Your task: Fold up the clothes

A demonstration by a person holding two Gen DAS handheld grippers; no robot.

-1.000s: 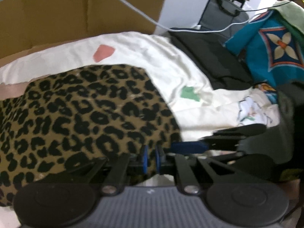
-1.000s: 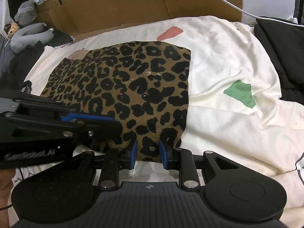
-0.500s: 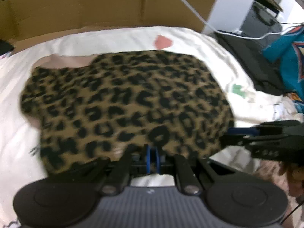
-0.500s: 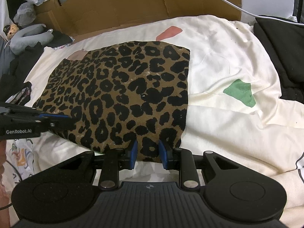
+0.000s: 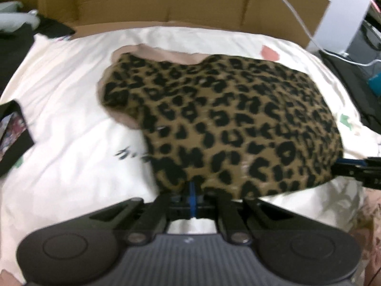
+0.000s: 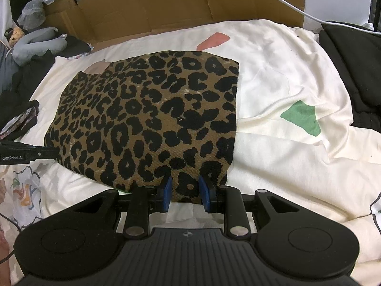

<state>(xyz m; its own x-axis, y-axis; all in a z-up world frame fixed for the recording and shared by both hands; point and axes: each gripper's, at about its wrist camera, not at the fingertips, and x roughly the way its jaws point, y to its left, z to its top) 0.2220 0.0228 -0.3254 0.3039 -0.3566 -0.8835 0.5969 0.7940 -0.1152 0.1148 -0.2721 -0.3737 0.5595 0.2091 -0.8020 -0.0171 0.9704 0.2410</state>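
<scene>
A leopard-print garment [image 6: 152, 119] lies folded on the white sheet [image 6: 285, 162], with a pink lining [image 5: 154, 53] showing at its far edge. My right gripper [image 6: 185, 190] holds the near right corner, blue pads [image 6: 166, 189] pressed on a thick fold. My left gripper [image 5: 193, 191] is shut on the near edge at the left, its pads together on the cloth. In the right wrist view the left gripper [image 6: 31, 153] reaches the garment's near left corner. The right gripper [image 5: 354, 169] appears at the garment's right edge in the blurred left wrist view.
Brown cardboard [image 6: 166, 2] stands behind the bed. Black clothing [image 6: 352, 54] is piled at the right under a white cable [image 6: 285, 4]. A grey plush toy [image 6: 35, 45] and dark garments [image 6: 21, 100] lie at the left. A person's hand shows at the right edge.
My left gripper has moved left along the garment's near edge, from beside the right gripper to the near left corner. The right gripper and its hold have stayed in place.
</scene>
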